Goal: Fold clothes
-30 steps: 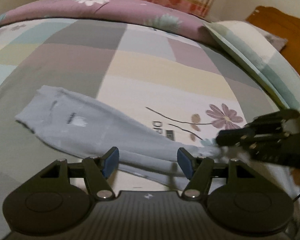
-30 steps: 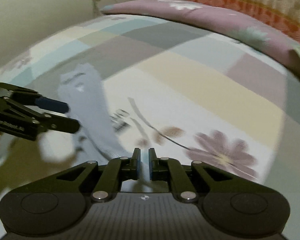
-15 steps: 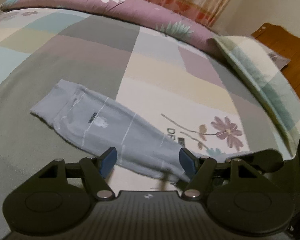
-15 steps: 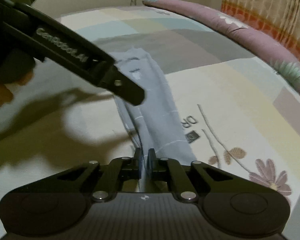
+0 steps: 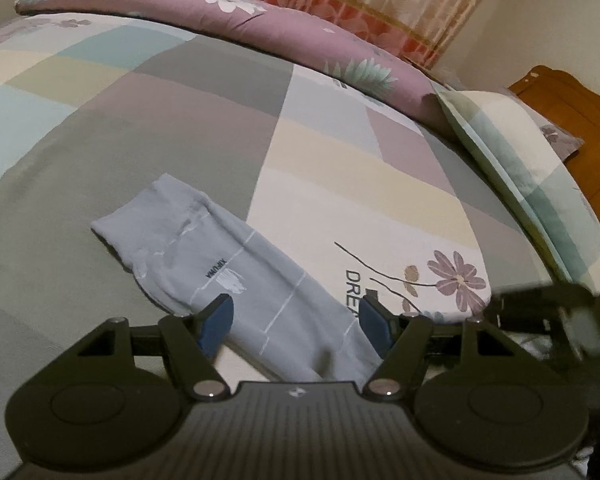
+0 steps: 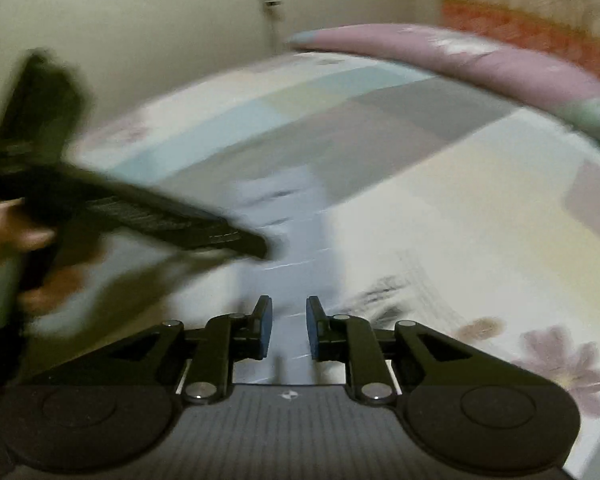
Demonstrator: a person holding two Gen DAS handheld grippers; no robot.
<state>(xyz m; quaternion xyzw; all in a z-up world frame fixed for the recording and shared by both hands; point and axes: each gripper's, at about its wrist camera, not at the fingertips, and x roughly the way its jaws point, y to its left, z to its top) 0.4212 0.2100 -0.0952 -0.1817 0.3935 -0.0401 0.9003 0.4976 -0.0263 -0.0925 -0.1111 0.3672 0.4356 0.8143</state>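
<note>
The right gripper (image 6: 287, 330) is opening its jaws, nothing pinched between them; the left gripper (image 5: 294, 322) hangs wide open above the pale blue-grey knit garment (image 5: 236, 276). It lies as a long narrow strip on the patchwork-print bed (image 5: 180, 92), probably needing crosswise folds.

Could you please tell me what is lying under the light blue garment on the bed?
The light blue garment lies flat on the patchwork bedsheet, across its grey and cream panels. It covers part of the printed lettering beside the flower; whatever else lies beneath is hidden.
</note>
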